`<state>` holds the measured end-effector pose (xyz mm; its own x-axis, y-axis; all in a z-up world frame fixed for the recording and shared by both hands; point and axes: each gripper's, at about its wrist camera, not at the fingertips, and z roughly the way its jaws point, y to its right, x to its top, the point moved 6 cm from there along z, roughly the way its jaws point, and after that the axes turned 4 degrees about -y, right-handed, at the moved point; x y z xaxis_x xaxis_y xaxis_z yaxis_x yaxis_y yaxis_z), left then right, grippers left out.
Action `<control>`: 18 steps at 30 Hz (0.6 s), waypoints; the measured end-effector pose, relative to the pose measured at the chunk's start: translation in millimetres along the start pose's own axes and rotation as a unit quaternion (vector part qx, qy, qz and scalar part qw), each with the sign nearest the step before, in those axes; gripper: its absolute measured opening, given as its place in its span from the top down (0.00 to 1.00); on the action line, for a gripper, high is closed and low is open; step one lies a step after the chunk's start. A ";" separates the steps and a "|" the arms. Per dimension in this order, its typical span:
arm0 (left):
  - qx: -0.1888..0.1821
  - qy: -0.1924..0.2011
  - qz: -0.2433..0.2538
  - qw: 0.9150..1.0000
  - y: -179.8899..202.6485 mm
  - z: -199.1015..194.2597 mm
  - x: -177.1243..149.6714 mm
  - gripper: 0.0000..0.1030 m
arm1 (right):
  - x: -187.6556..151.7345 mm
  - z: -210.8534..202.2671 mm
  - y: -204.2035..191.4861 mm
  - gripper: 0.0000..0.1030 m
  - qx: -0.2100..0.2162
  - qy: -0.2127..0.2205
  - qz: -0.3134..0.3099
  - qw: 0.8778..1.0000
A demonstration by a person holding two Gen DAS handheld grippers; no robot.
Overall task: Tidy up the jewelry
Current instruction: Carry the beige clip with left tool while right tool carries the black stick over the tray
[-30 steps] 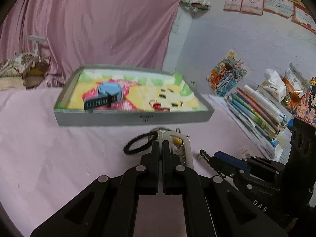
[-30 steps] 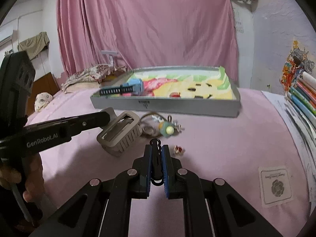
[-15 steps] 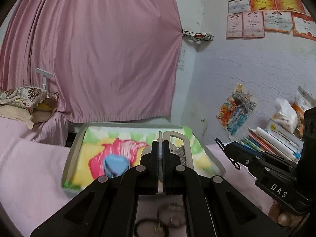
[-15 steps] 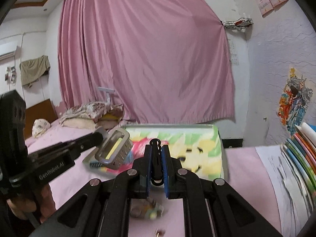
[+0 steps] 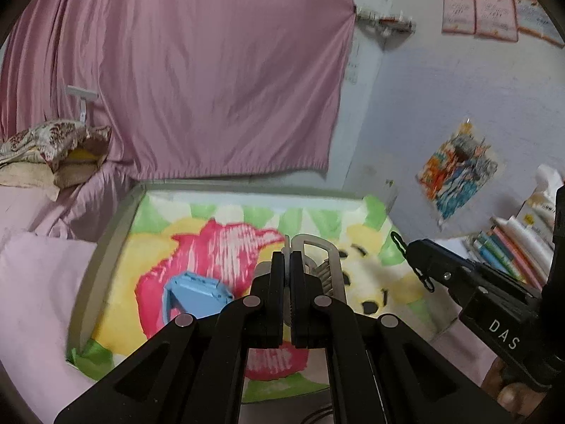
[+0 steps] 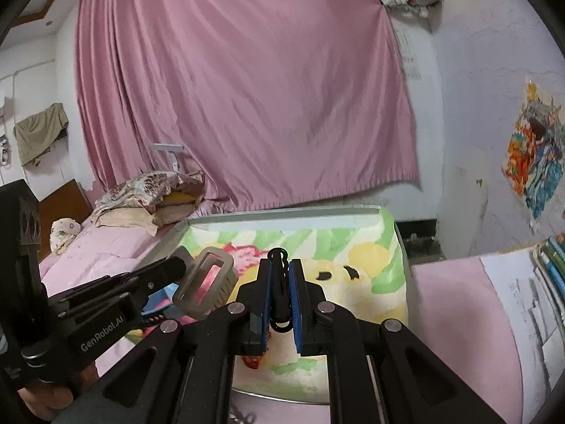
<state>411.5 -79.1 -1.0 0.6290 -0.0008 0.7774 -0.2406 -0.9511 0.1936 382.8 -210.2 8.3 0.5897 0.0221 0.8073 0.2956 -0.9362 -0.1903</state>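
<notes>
My left gripper (image 5: 286,259) is shut on a beige hair claw clip (image 5: 325,258) and holds it above the grey tray (image 5: 106,243). The clip also shows in the right wrist view (image 6: 208,279). My right gripper (image 6: 280,265) is shut on a small black hair clip (image 6: 279,282), also above the tray (image 6: 282,210); this clip shows in the left wrist view (image 5: 400,243). The tray has a colourful cartoon liner and holds a blue watch (image 5: 197,293) and a small red item (image 6: 251,361).
A pink curtain (image 5: 197,70) hangs behind the tray. Pillows (image 5: 53,155) lie at the far left. Books and pens (image 5: 508,251) are stacked at the right. Papers (image 6: 519,293) lie on the pink cloth to the right. Dark loops (image 5: 317,415) lie on the cloth below the tray.
Both grippers have lifted off the pink cloth with their clips and moved forward over the tray. The tray now looks much closer and fills the lower views.
</notes>
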 end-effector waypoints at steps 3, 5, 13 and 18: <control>0.001 -0.028 0.000 1.000 -0.7 13.3 -8.2 0.99 | -6.2 10.4 5.0 0.91 -0.001 -0.027 0.009 1.000; 0.004 -0.043 0.002 0.999 0.3 19.5 -12.5 0.99 | -12.1 17.5 8.3 0.91 -0.006 -0.050 0.013 0.999; 0.013 -0.083 0.002 0.996 2.0 33.2 -26.3 0.99 | -32.6 37.2 15.0 0.91 -0.012 -0.121 0.017 0.992; 0.016 -0.088 0.003 0.996 4.7 31.6 -26.9 0.99 | -45.8 47.4 18.4 0.90 -0.008 -0.159 0.021 0.987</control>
<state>416.9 -93.3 -39.9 0.7486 -0.0588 0.6604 -0.2228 -0.9605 0.1670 396.8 -211.8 -58.7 0.8083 0.0891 0.5819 0.2550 -0.9439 -0.2098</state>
